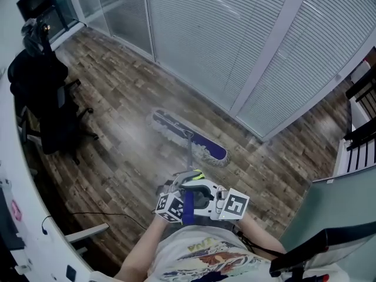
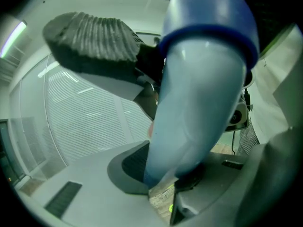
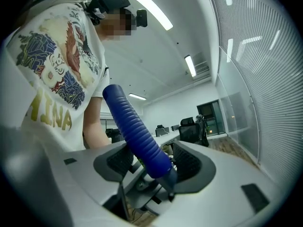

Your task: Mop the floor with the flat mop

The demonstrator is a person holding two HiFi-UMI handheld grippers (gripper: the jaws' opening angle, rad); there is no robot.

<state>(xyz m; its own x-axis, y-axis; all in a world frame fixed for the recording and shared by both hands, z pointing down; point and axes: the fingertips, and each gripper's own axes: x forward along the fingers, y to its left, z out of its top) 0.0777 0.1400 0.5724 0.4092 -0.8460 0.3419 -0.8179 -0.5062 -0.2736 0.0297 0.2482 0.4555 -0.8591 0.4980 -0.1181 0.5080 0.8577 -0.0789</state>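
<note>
The flat mop's blue, fringed head [image 1: 189, 137] lies on the wooden floor [image 1: 117, 98], close to the blind-covered glass wall. Its thin pole [image 1: 190, 157] runs back to a blue ribbed grip [image 1: 188, 209] in front of my body. My left gripper [image 1: 176, 194] and right gripper [image 1: 207, 194] clamp the handle from opposite sides. In the left gripper view, the left gripper [image 2: 163, 174] is shut on the pale handle [image 2: 199, 98] below a blue ring. In the right gripper view, the right gripper [image 3: 154, 162] is shut on the ribbed grip [image 3: 135, 126].
A black office chair [image 1: 44, 98] draped with dark clothing stands at the left beside a curved white desk [image 1: 23, 216]. The glass partition with blinds [image 1: 235, 40] runs across the far side. More chairs [image 1: 361, 122] and a grey panel [image 1: 335, 216] are at the right.
</note>
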